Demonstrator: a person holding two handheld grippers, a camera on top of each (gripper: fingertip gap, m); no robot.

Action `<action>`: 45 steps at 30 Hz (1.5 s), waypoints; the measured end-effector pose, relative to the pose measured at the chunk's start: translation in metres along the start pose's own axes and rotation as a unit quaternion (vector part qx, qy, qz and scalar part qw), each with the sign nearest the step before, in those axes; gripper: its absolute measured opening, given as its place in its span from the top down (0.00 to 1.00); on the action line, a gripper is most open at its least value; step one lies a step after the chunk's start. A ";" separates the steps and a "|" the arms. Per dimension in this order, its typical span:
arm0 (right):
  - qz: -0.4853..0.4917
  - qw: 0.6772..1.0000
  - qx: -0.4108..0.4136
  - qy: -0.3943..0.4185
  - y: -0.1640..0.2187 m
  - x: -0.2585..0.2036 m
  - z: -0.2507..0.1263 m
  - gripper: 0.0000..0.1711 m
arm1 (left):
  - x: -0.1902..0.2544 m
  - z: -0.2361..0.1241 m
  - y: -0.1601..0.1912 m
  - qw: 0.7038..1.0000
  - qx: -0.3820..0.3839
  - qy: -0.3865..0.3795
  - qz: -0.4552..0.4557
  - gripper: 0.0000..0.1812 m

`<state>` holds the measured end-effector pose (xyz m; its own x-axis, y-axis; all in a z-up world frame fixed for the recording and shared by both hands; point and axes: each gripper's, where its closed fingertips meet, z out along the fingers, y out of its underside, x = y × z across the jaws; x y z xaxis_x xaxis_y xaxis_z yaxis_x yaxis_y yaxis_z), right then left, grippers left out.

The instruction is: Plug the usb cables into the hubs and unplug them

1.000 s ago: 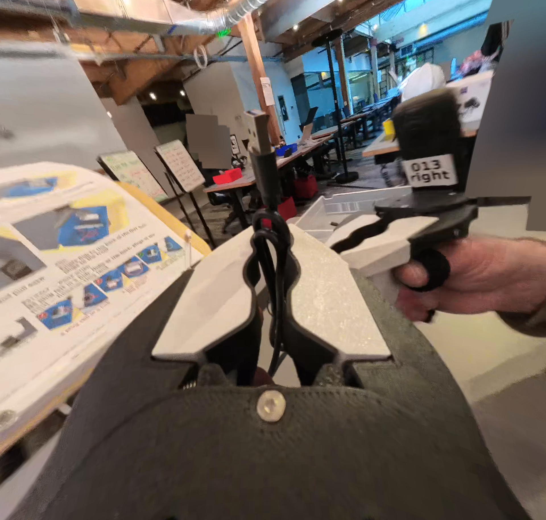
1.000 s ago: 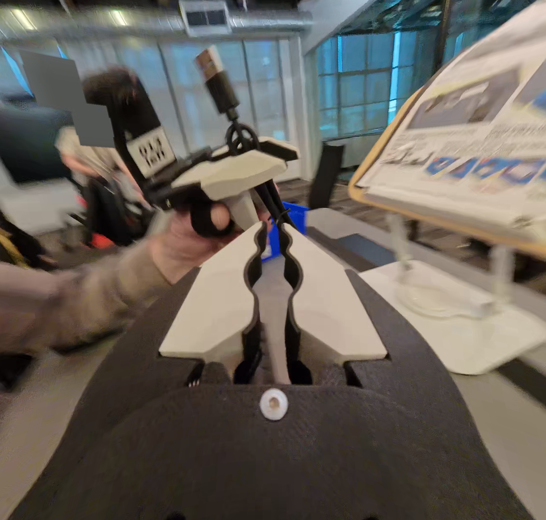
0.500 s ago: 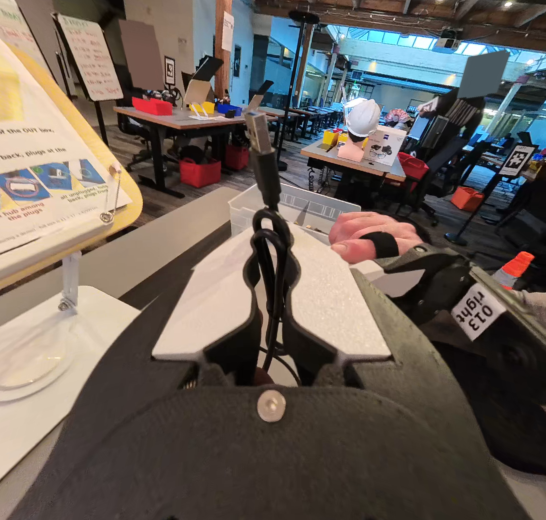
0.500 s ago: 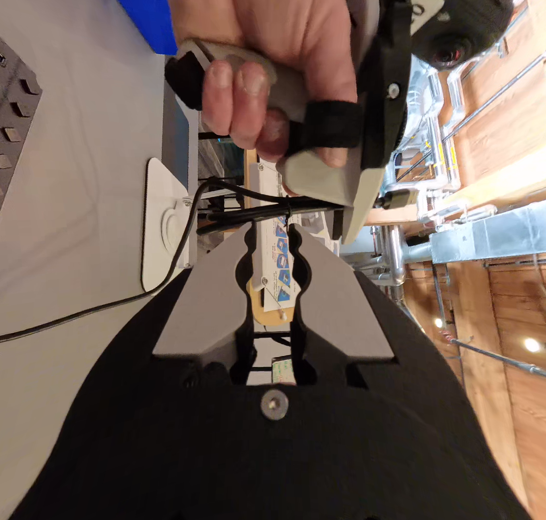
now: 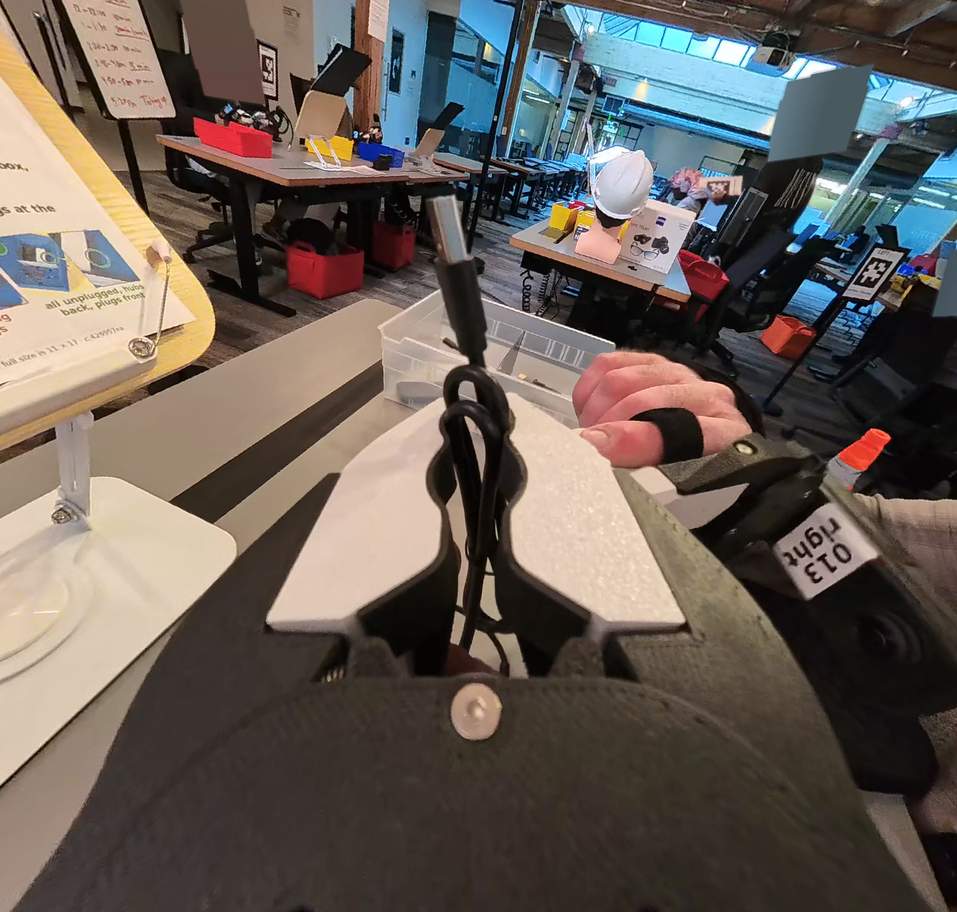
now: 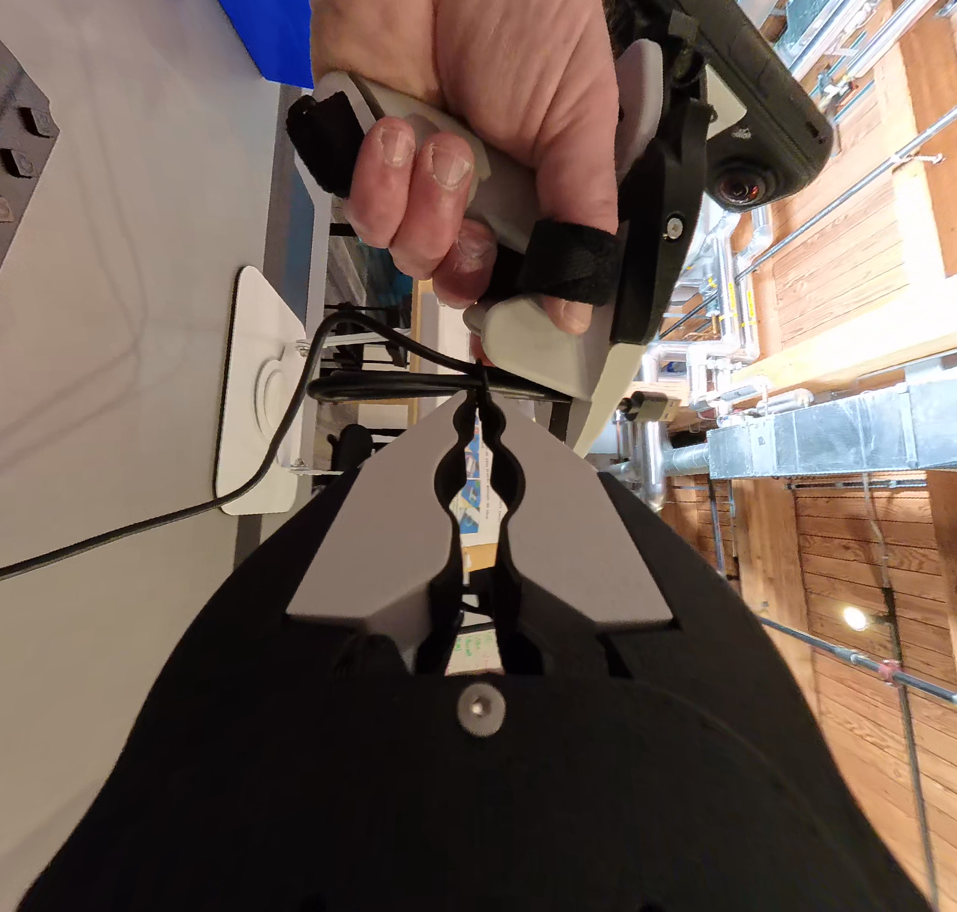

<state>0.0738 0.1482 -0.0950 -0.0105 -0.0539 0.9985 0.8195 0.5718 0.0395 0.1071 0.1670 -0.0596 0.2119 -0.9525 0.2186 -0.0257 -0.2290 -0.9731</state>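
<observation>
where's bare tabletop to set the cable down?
Bare grey table between the blue bin and white stand base. Crowded around the clear bin, where the right hand sits, left gripper holding the cable.

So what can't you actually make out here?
- Hubs: none clearly seen; a grey block in the right wrist view is cut by the left edge.
- usb cable: its far end runs off that same edge.
- clear bin contents: left wrist view, hidden behind the left gripper.
- Whether the right gripper pinches the cable: its tips hide the contact.
</observation>
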 end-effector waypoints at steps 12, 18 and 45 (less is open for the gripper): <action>0.648 0.734 0.132 -0.153 0.007 0.014 0.004 1.00 | 0.007 -0.002 -0.005 0.974 0.027 -0.050 0.220 0.93; 0.845 0.433 0.232 -0.209 0.001 0.015 0.006 1.00 | 0.017 -0.009 -0.007 0.923 0.086 -0.060 0.370 0.93; -0.019 1.000 -0.001 0.009 -0.002 -0.006 0.005 0.96 | -0.006 -0.001 0.005 0.999 -0.001 0.032 -0.035 0.93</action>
<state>0.0692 0.1514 -0.1005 -0.0319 -0.0912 0.9953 0.8203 0.5666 0.0781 0.1044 0.1717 -0.0657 0.1509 -0.9448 0.2909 -0.0147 -0.2963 -0.9550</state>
